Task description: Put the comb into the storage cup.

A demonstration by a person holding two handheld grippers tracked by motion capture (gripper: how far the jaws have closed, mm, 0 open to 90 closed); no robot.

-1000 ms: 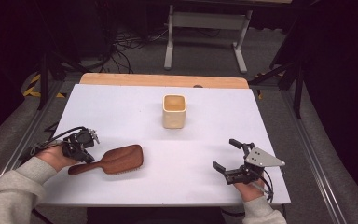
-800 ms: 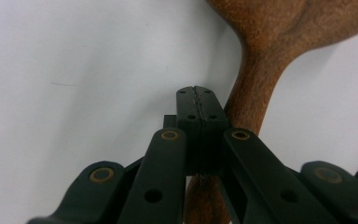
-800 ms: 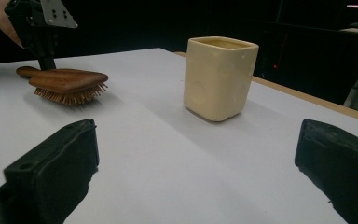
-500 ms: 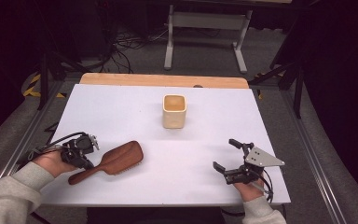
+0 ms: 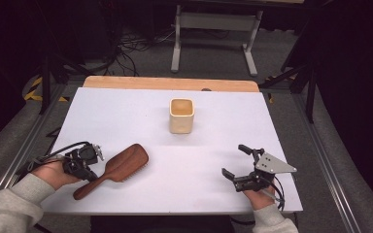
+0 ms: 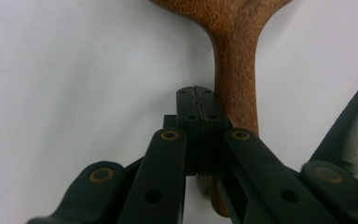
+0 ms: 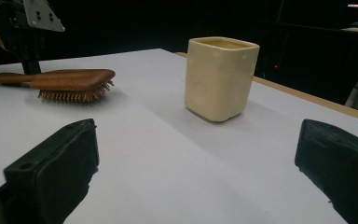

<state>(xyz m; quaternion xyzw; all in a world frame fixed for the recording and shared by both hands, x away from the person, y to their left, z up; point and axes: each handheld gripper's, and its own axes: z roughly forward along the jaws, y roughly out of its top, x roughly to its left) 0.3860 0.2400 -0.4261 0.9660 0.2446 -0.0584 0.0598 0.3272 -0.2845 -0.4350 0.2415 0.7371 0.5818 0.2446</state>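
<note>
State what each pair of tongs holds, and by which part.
Nothing is held. The left tongs are shut with nothing between them, lying beside the wooden hairbrush at its handle. The right tongs stand open over the bare table.

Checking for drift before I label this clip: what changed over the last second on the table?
The hairbrush swung round: its head now lies farther from the person and more to the right, handle angled toward the near-left. The left gripper shifted slightly with it, jaws closed beside the handle, not around it. The cup and the right gripper, jaws open, kept their places.
</note>
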